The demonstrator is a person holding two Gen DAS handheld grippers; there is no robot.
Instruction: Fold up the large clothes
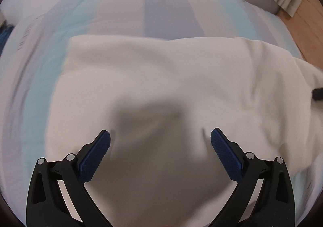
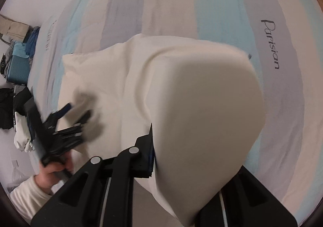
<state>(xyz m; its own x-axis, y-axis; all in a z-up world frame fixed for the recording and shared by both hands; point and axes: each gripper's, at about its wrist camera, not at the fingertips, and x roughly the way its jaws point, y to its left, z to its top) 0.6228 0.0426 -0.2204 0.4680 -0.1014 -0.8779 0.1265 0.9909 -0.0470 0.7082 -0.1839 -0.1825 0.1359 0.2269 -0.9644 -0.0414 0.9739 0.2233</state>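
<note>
The cream garment [image 1: 161, 77] lay on the striped bedspread [image 2: 222, 5] — one fold pinched in the right gripper [image 2: 155, 158] and lifted, pointing steeply down. The left gripper [image 1: 160, 138] hovered above it, jaws apart, empty.

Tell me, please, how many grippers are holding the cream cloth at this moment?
1. The right gripper is shut on a lifted fold of the cream cloth. The left gripper is open above the cloth, with nothing between its pads.
</note>
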